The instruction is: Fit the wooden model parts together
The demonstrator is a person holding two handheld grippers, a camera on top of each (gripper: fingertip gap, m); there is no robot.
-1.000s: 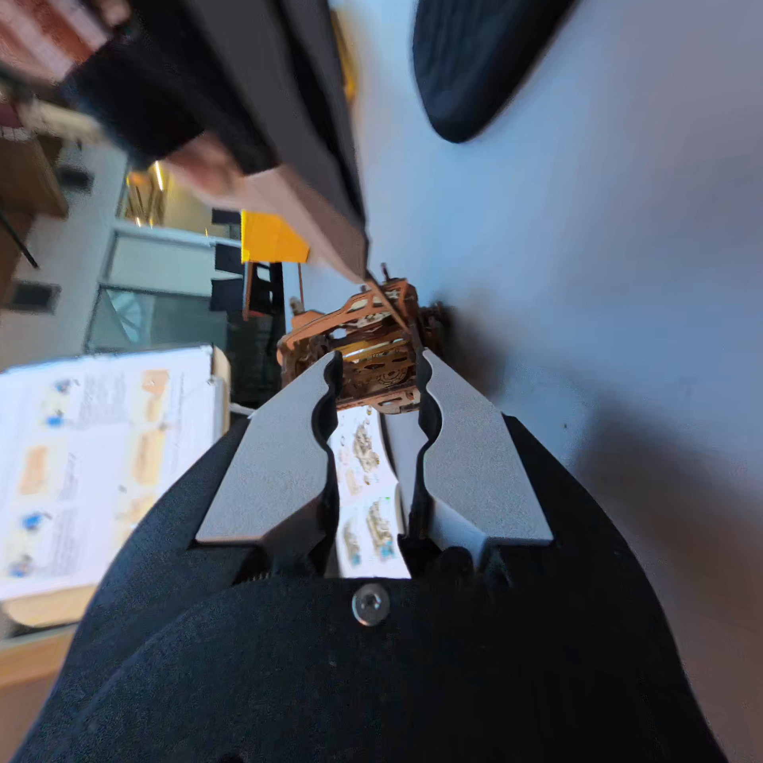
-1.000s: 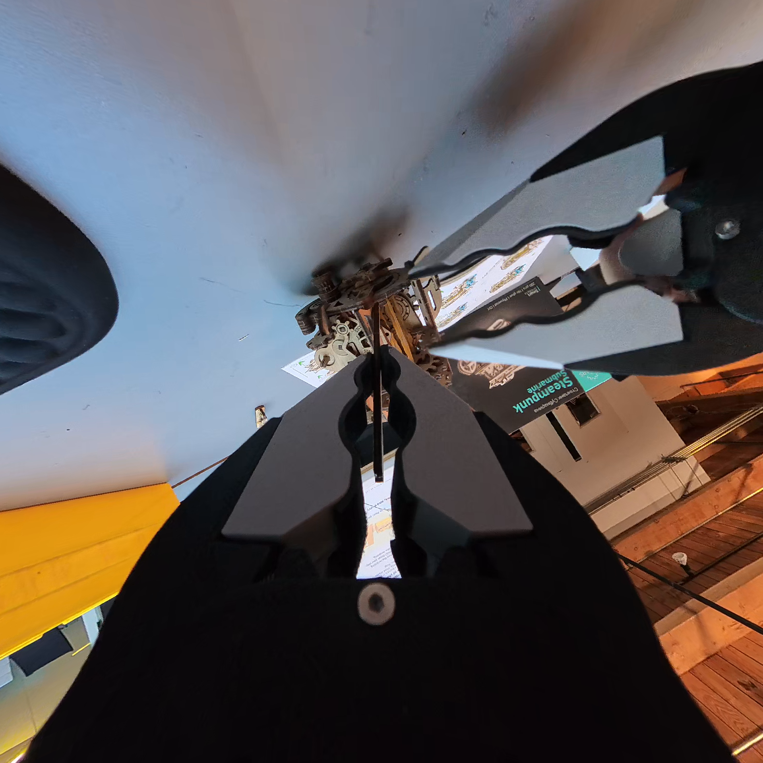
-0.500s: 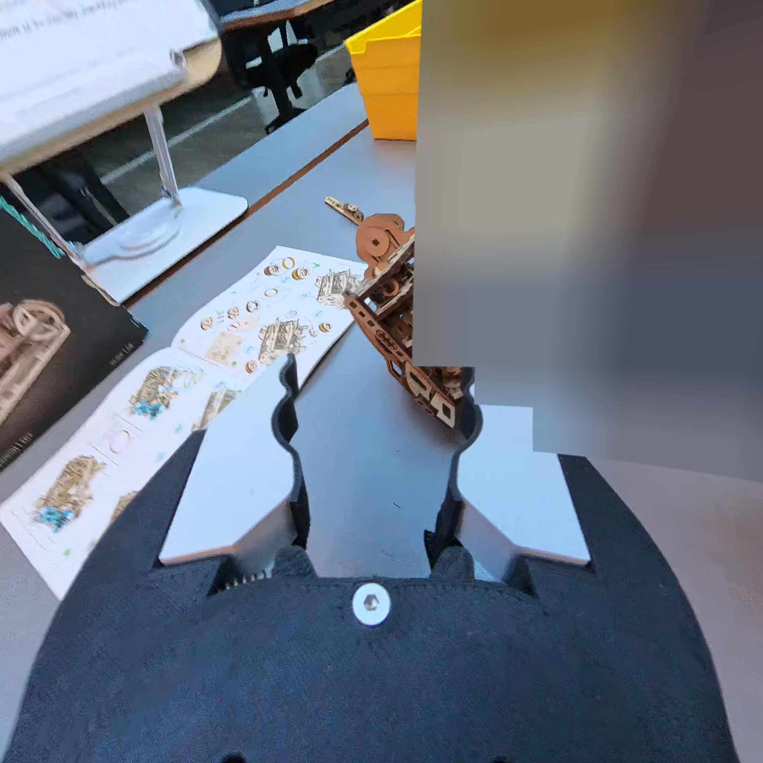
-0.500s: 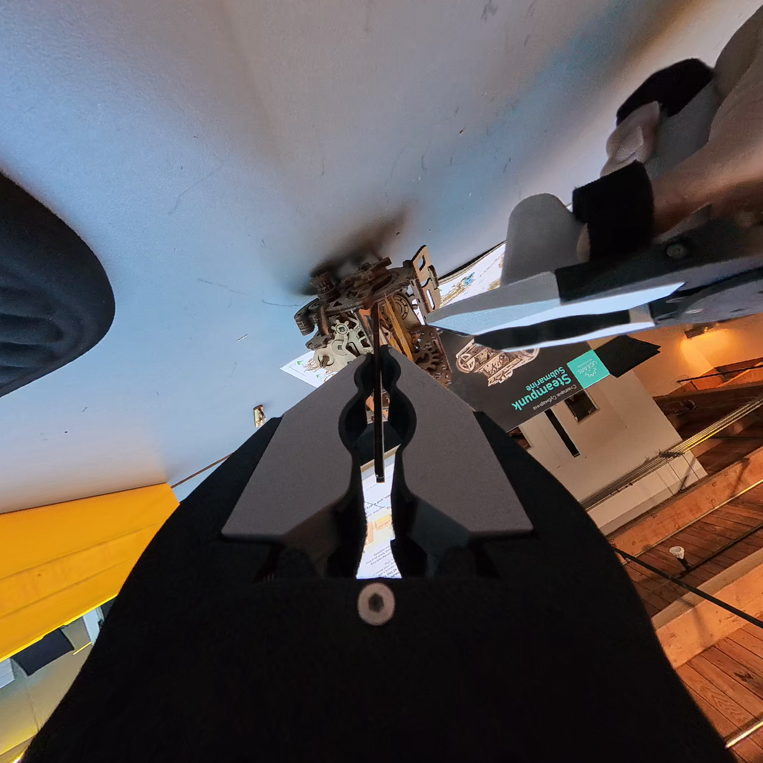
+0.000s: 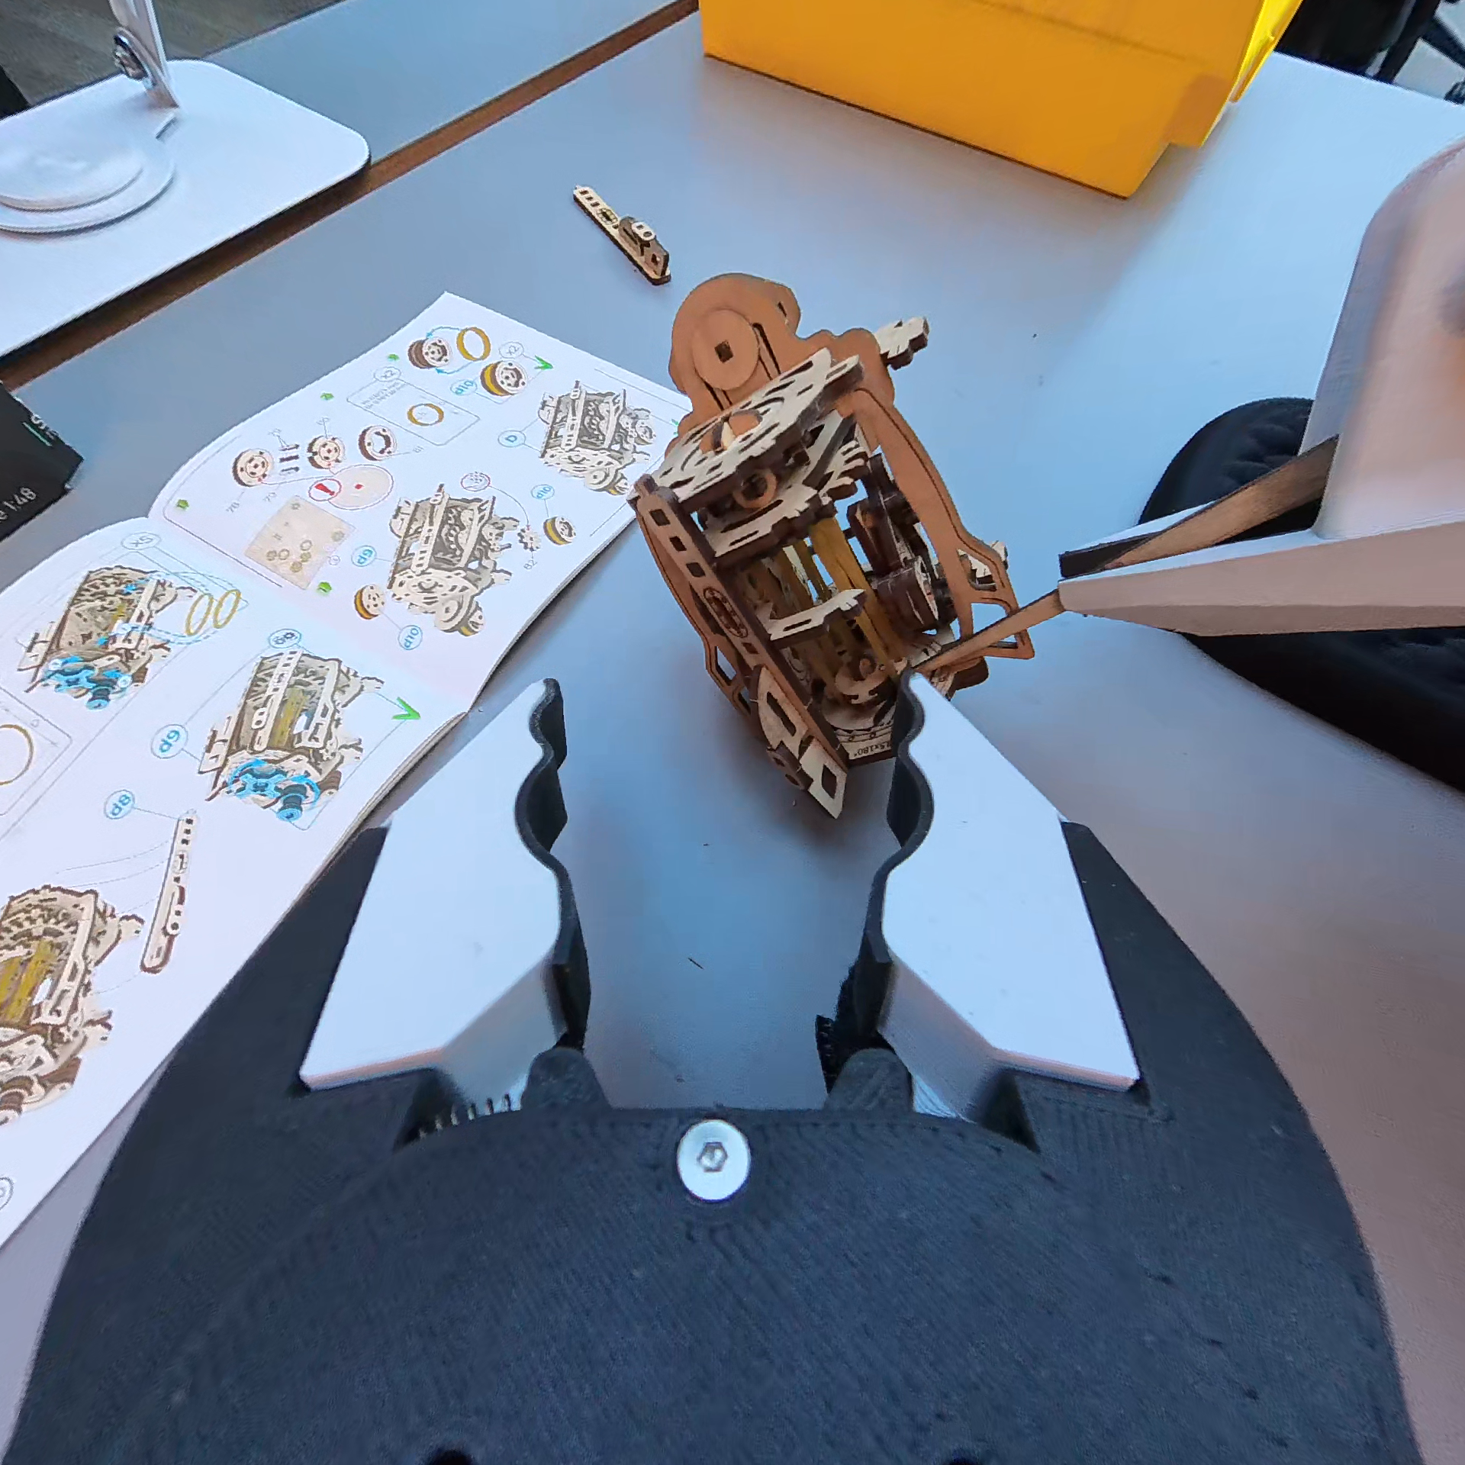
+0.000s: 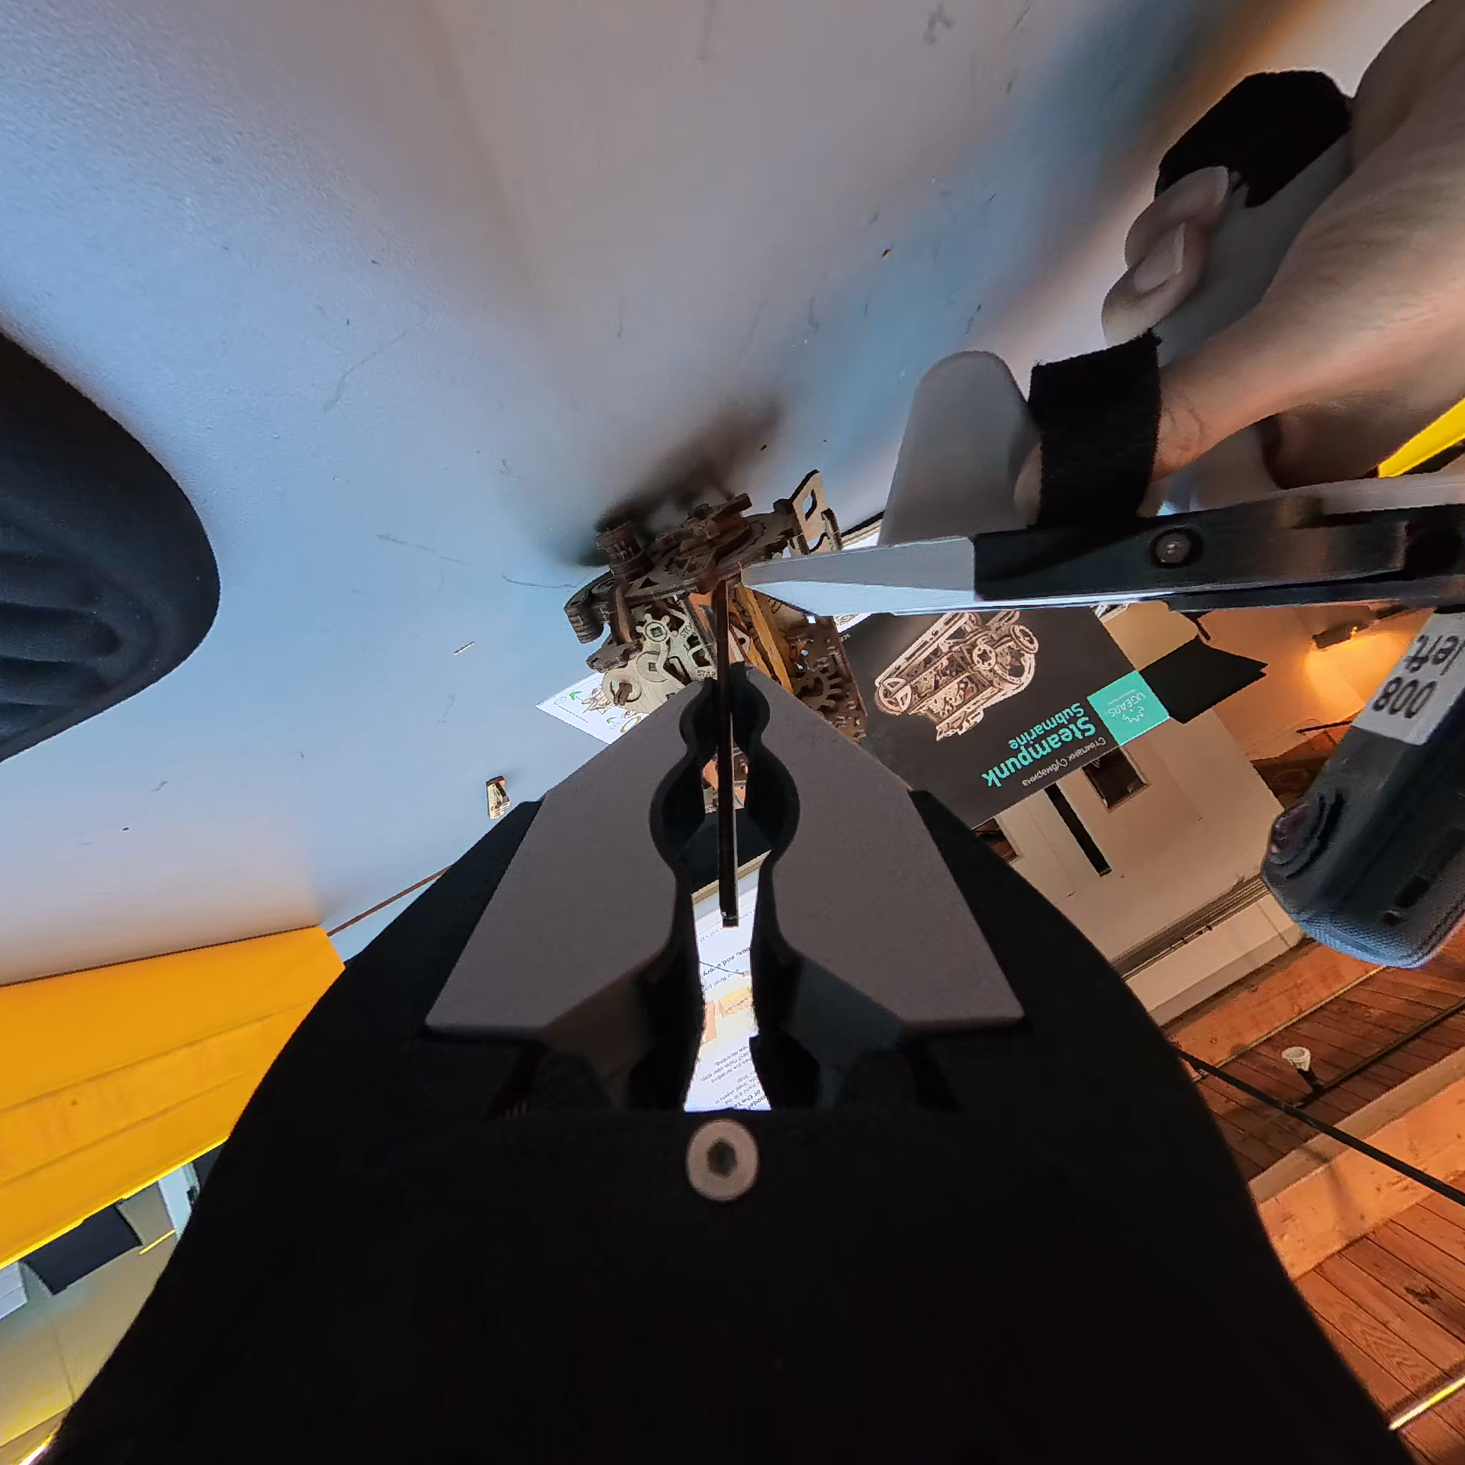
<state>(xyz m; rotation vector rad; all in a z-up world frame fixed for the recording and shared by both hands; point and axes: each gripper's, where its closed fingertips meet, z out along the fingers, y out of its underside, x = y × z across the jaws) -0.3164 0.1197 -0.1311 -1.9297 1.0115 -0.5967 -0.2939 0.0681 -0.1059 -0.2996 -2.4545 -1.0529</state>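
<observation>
Left gripper (image 5: 729, 713) jaws wide apart, holding nothing; its right fingertip is right beside the laser-cut brown plywood gear model (image 5: 801, 555), which stands tilted on the grey table (image 5: 793, 198). Right gripper (image 6: 725, 698) is clamped on a thin flat wooden strip (image 6: 725, 793) poking into the model's side. Open instruction booklet (image 5: 277, 594) left; loose notched wooden piece (image 5: 622, 234) farther; yellow plastic bin (image 5: 991, 71), cut off, at the far edge.

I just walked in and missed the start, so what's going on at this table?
A person is building a wooden model with two handheld grippers. The right gripper is shut on a thin wooden strip and has its tip at the model's lower side. The left gripper is open and empty, just in front of the model. An instruction booklet lies open beside it, and a loose wooden piece sits farther back on the table.
</observation>
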